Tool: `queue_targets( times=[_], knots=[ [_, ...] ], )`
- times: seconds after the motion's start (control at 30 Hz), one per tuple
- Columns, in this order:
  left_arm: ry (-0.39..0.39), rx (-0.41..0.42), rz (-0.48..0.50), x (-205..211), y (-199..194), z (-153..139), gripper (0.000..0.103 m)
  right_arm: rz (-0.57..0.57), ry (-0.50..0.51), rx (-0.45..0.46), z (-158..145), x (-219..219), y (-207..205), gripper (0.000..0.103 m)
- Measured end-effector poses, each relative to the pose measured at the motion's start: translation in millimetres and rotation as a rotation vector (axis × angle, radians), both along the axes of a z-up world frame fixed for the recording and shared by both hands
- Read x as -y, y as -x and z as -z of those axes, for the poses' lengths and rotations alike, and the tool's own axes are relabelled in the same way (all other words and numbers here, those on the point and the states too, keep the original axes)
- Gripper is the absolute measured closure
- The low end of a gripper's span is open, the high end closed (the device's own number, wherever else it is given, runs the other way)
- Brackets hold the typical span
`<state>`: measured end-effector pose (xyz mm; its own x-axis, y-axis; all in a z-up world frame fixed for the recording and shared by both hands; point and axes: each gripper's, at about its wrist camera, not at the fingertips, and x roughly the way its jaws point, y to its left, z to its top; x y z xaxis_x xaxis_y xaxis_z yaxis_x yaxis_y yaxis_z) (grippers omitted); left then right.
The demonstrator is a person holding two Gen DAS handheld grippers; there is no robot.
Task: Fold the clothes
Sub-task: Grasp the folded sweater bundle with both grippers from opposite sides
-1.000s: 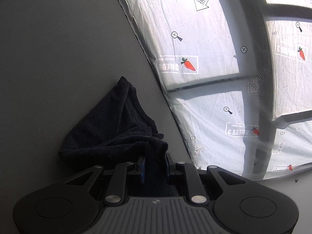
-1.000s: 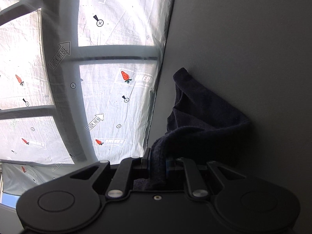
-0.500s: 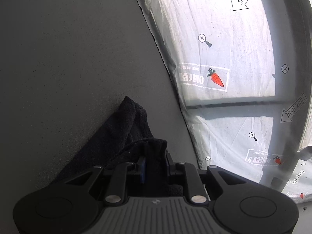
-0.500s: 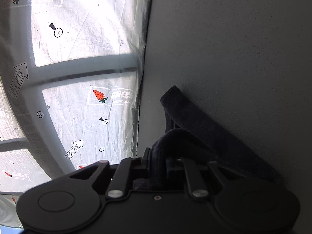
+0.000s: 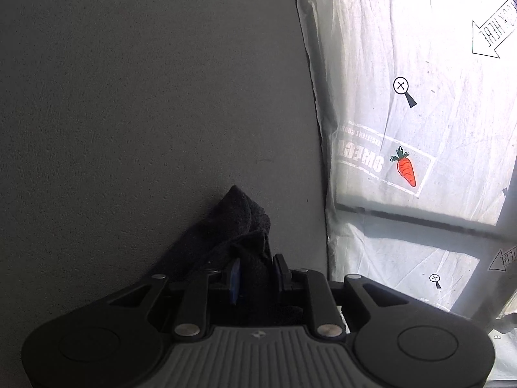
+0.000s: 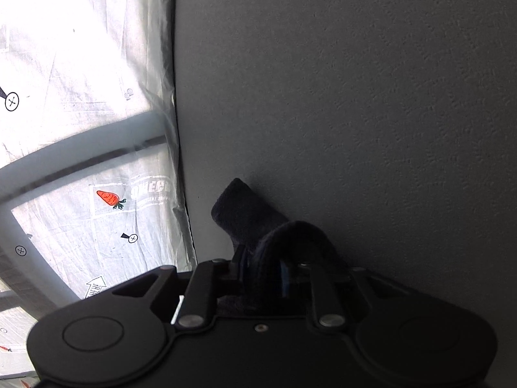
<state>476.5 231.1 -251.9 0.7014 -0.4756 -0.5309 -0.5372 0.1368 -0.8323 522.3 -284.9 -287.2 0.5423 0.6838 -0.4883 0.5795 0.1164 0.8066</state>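
A: Grey tabletop [image 5: 135,103] fills most of both views, with a crinkled white plastic sheet [image 5: 420,123] printed with carrots and arrows running along its edge

B: And the garment?

A: Dark garment [image 5: 239,223], a thick, fuzzy knit by the look of it, bunched right in front of both tools and lying on the tabletop close to the sheet's edge. The left tool [image 5: 255,271] has its jaws closed to a narrow gap with a fold of the cloth pinched between the blue pads. The right tool [image 6: 263,268] is closed the same way on a rolled edge that arches up over its jaws

B: How will it handle?

A: Soft and limp, I'd judge, light enough for 2 pinches, with no stiffness to keep a shape. The nap should give the pads friction, so slipping seems unlikely, but a thick bunch can creep out of a pinch if pulled hard. Best hold is on a hem or corner, 1 layer thick, rather than a wad

B: What can't you make out?

A: What kind of garment it is, for 1. Most of it sits below the tool bodies, out of sight. Whether each pinch holds 1 layer or several, I cannot tell. The cloth is so dark that seams and edges vanish
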Motion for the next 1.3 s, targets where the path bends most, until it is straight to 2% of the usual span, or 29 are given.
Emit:
queue_targets(
  times=[0.07, 0.13, 0.2, 0.27, 0.3, 0.33, 0.37, 0.4, 0.43, 0.47, 0.57, 0.6, 0.67, 0.73, 0.87, 0.97, 1.3],
  knots=[
    [-0.011, 0.022, -0.037, -6.3, 2.1, -4.5, 0.081, 0.01, -0.018, 0.005, -2.1, 1.7, -1.7, 0.07],
    [-0.037, 0.056, -0.082, -14.1, 5.5, -13.0, 0.081, 0.029, -0.028, 0.045, -9.8, 3.5, -2.8, 0.051],
    [-0.073, 0.076, -0.1, -22.3, 7.6, -24.6, 0.081, 0.062, -0.008, 0.125, -24.9, 8.6, -2.4, 0.045],
    [-0.138, 0.086, -0.094, -27.6, 9.1, -38.2, 0.073, 0.05, 0.045, 0.191, -41.7, 11.0, -2.7, 0.039],
    [-0.198, 0.082, -0.067, -26.3, 9.0, -45.9, 0.07, 0.042, 0.072, 0.223, -50.2, 12.2, -2.9, 0.031],
    [-0.258, 0.078, -0.04, -24.9, 8.8, -53.6, 0.06, 0.034, 0.1, 0.256, -58.6, 13.3, -3.0, 0.022],
    [-0.331, 0.072, 0.0, -19.8, 7.9, -60.4, 0.046, 0.026, 0.127, 0.288, -67.1, 14.5, -3.2, 0.019],
    [-0.42, 0.062, 0.053, -10.3, 5.7, -65.9, 0.038, -0.024, 0.207, 0.306, -75.6, 10.1, -5.0, 0.016],
    [-0.52, 0.054, 0.109, 2.3, 4.2, -70.5, 0.025, -0.08, 0.293, 0.321, -84.2, 5.0, -7.0, 0.014],
    [-0.624, 0.049, 0.166, 15.8, 3.5, -74.8, 0.017, -0.17, 0.445, 0.336, -94.9, -6.1, -6.9, 0.012],
    [-0.866, 0.073, 0.358, 58.5, 4.4, -76.9, 0.012, -0.4, 0.744, 0.455, -110.1, -43.7, 2.4, 0.01],
    [-0.943, 0.083, 0.424, 72.9, 4.9, -77.0, 0.012, -0.46, 0.789, 0.496, -109.3, -54.4, 6.1, 0.009],
    [-1.033, 0.102, 0.528, 96.4, 6.8, -69.7, 0.01, -0.555, 0.859, 0.539, -104.8, -70.3, 13.9, 0.008],
    [-1.068, 0.104, 0.583, 108.9, 7.3, -58.6, 0.01, -0.625, 0.942, 0.54, -95.5, -82.5, 13.7, 0.008],
    [-1.071, 0.082, 0.623, 112.5, 4.3, -41.9, 0.009, -0.721, 1.056, 0.549, -80.3, -100.9, 9.0, 0.008],
    [-1.078, 0.063, 0.635, 112.1, -4.1, -31.3, 0.008, -0.739, 1.064, 0.554, -73.8, -100.7, 3.2, 0.007],
    [-1.049, 0.084, 0.68, 106.3, -38.6, -9.3, 0.004, -0.797, 1.092, 0.606, -62.4, -120.4, -32.6, 0.001]
  ],
)
